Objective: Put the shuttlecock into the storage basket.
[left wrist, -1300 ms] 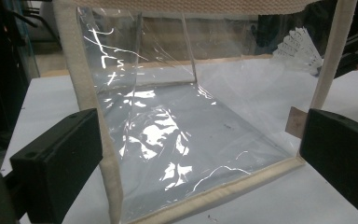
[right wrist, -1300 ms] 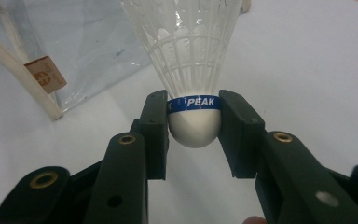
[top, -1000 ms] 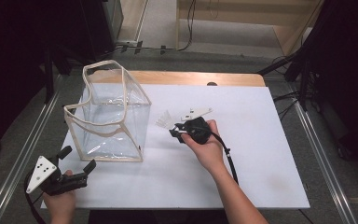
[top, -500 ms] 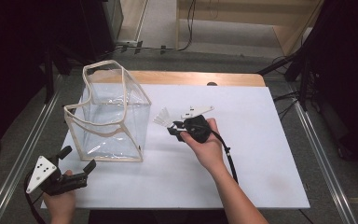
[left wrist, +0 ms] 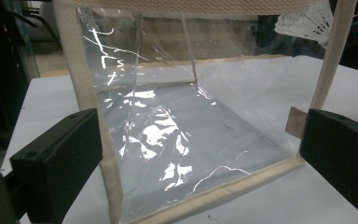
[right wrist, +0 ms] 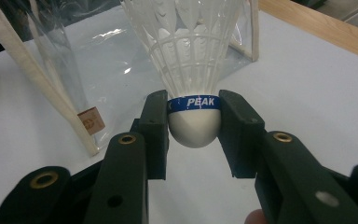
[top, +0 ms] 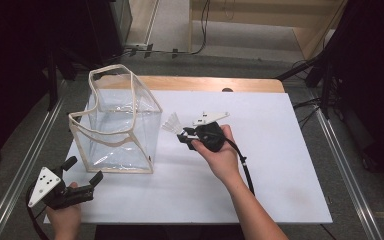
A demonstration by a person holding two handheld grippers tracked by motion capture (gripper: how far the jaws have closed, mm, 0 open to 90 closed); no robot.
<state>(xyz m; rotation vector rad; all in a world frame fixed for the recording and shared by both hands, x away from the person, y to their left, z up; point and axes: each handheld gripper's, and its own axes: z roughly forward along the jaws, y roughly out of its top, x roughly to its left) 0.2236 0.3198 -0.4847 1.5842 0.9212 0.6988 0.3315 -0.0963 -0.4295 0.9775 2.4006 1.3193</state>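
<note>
Black jaws of the right gripper (right wrist: 193, 128) pinch the white shuttlecock (right wrist: 193, 70) by its cork, just beside the clear bag (top: 117, 125). Its floppy rim could snag the feathers on entry. The left gripper (top: 82, 175) waits open nearby.

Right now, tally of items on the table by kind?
Shuttlecock: 1, white, held in the right gripper
Clear bag: 1, cream-trimmed, standing open
Grippers: 2, counting the left gripper
Total: 4
</note>
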